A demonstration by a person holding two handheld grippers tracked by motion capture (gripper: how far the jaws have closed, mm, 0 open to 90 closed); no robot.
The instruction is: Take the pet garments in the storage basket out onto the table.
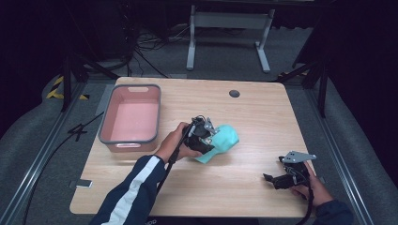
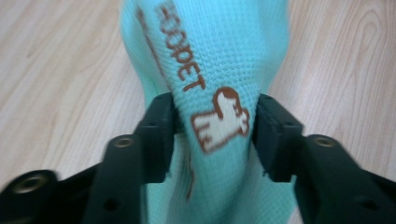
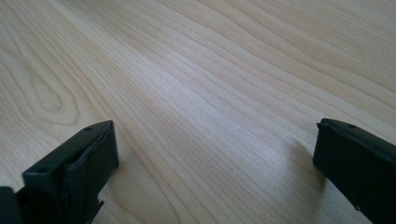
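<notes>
Jaws, left gripper: pinched on a fold of the teal knit item, one pad on each side of its brown printed figure; cloth bulges between them, so the grip looks firm.
Jaws, right gripper: spread wide with nothing between them, bare wood grain below.

High view
- Teal knit item: lies near the table's middle, right of the pink bin.
- Left gripper: at the item's left edge, held by the left hand.
- Right gripper: low over the table near its front right corner, well apart from the item; probably parked to keep clear.
- Bin: empty, near the table's left edge; a likely destination.

Left gripper view
- Grip point: mid-body, which should lift the cloth without trailing.

Right gripper view
- Pads: close to the wood; contact cannot be told.
</notes>
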